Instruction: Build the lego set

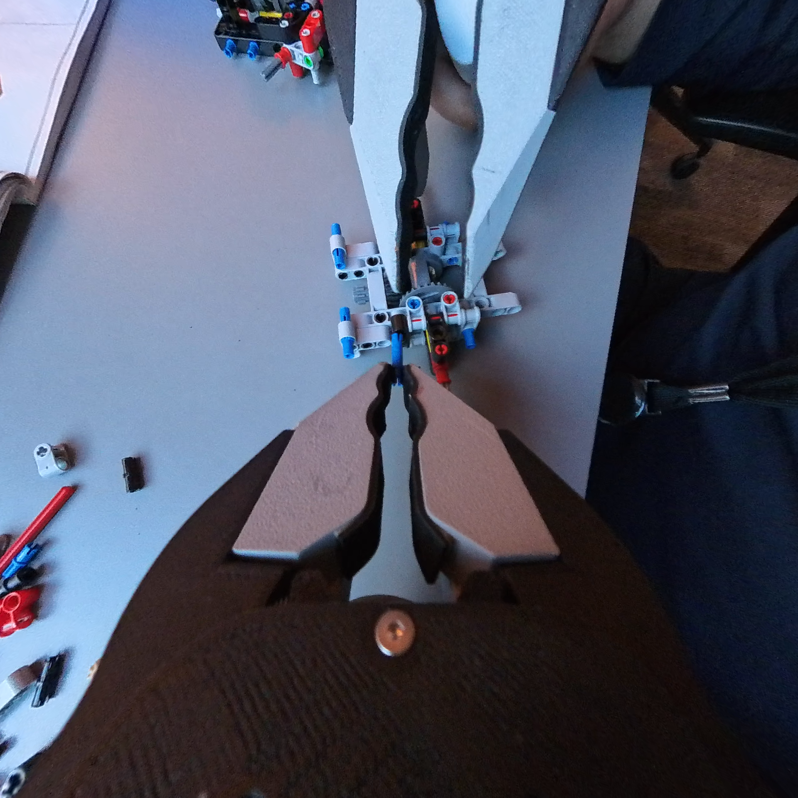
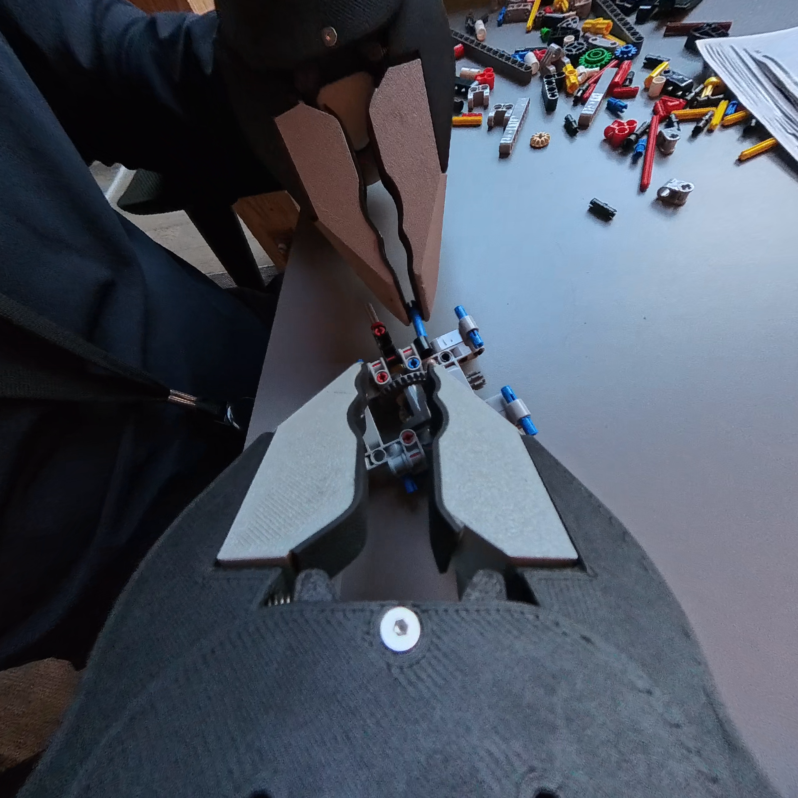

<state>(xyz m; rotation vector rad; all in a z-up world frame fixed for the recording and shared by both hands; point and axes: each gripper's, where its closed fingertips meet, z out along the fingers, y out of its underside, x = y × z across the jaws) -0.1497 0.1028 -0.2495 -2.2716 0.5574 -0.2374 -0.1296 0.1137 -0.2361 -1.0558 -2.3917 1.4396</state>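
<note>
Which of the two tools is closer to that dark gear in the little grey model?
Right. The right tool straddles the model around the gear; the left tool grips a blue pin sticking out beside it.

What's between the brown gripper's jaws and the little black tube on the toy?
A thin blue rod: the left gripper pinches one end, the other enters the black tube. Both views show it.

Table (image 2: 604, 388) open right of assembly (image 2: 457, 349); parts pile (image 2: 604, 73) beyond.

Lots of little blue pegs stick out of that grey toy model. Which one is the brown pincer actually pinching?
The long blue peg at the model's near edge: its free end sits between the brown gripper's fingertips. The other blue pegs stand untouched in grey sleeves at the corners.
</note>
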